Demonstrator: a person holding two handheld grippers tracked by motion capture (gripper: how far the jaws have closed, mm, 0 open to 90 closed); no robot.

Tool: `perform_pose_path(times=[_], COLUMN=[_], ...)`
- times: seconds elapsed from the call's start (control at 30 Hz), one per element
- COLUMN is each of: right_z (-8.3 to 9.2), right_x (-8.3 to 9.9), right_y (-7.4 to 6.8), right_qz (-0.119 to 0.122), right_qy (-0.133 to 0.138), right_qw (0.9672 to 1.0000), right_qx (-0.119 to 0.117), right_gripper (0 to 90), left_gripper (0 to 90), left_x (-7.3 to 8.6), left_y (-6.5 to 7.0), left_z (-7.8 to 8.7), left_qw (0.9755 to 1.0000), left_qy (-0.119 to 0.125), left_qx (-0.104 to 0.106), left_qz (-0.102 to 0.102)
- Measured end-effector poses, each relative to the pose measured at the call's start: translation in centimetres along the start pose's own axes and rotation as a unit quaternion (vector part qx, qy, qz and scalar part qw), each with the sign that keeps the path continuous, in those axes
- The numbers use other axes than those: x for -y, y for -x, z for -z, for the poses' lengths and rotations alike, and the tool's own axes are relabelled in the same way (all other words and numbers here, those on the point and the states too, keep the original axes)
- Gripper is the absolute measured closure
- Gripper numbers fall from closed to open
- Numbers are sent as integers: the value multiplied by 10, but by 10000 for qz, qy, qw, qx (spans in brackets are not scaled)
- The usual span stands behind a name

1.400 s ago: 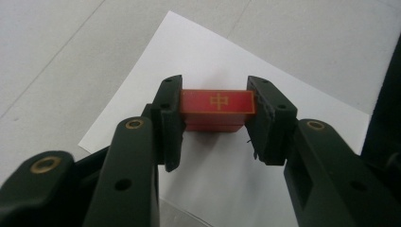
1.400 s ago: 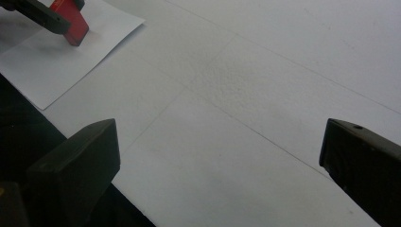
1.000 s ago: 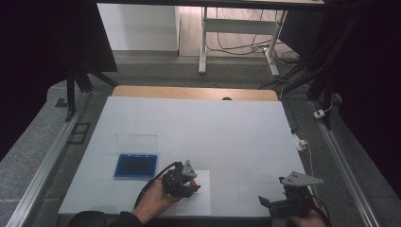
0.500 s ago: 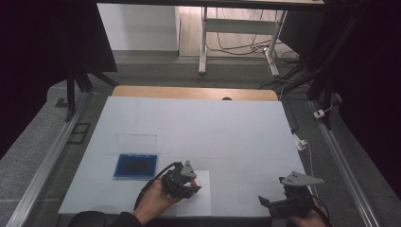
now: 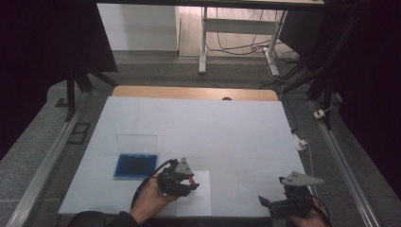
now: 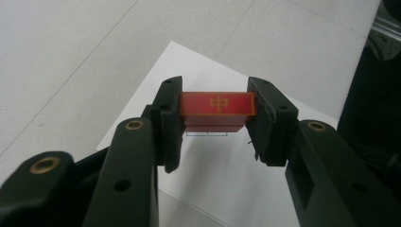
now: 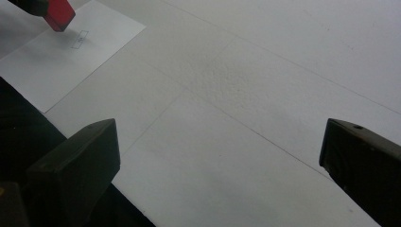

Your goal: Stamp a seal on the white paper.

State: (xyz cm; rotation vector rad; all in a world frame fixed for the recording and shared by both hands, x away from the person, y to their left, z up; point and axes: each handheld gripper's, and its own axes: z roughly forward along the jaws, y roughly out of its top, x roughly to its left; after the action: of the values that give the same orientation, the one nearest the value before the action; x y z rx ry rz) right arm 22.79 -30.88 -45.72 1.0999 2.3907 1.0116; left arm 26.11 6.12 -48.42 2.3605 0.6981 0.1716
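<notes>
Left gripper [image 6: 215, 125] unmoved — red block [image 6: 217, 104] clamped above paper sheet [image 6: 222, 184].

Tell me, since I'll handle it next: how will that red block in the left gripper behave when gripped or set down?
The red block looks rigid: the left gripper clamps its ends with no visible bending. Its flat, straight faces suggest it will rest steady on the white sheet rather than roll. The surface looks smooth and slightly glossy, so it might slip under a light grip.

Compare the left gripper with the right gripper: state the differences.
The left gripper is shut on a red stamp block over the white sheet; the right gripper stands wide open, holding nothing, over the bare table cover. Both have black jaws.
</notes>
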Motion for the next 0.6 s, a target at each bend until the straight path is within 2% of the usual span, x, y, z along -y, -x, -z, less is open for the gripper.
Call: perform_pose_path(times=[0.6], right_z=[0], right_x=[0], right_y=[0], right_qz=[1], right_qy=[-4], right_qw=[10000], right_qx=[6], right_gripper=[0], left_gripper=[585], left_x=[5], left_y=[-8], left_z=[17], left_qw=[9998], left_qy=[115], left_qx=[9], left_qz=[155])
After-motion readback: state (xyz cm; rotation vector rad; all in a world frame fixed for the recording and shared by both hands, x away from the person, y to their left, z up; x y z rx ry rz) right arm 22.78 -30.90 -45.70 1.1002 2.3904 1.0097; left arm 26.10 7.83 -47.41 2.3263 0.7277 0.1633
